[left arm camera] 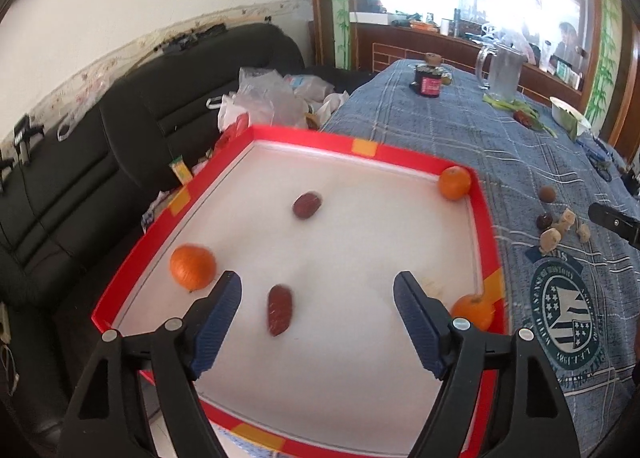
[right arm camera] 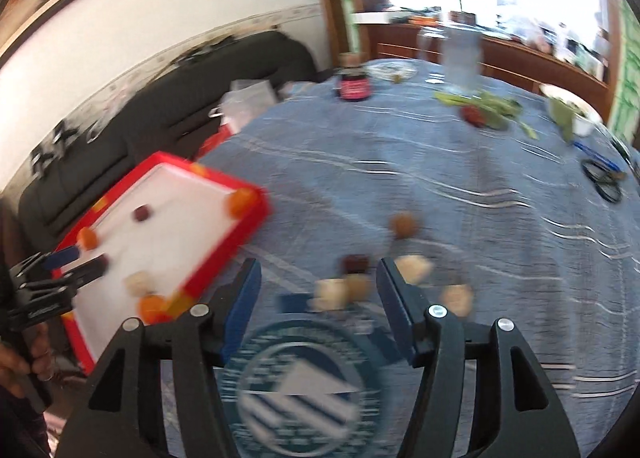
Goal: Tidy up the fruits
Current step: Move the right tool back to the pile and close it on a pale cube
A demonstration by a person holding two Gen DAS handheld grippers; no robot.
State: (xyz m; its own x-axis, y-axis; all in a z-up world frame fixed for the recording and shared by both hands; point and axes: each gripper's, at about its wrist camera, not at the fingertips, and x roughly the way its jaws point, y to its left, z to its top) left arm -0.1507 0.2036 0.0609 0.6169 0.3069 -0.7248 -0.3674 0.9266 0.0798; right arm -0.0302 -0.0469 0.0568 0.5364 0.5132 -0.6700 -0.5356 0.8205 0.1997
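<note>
Blue cloth: jug, jar far off; both claws open, empty.

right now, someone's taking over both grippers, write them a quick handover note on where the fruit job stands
Left gripper: open, empty, over the red-rimmed tray.
Right gripper: open, empty, over the blue tablecloth, pointed at the loose pieces.
In the tray: three oranges and two dark red fruits. The right wrist view hints at a pale piece there too, but it is blurred.
Left: a brown round fruit, a dark fruit and several pale chunks on the cloth beside the tray.
</note>
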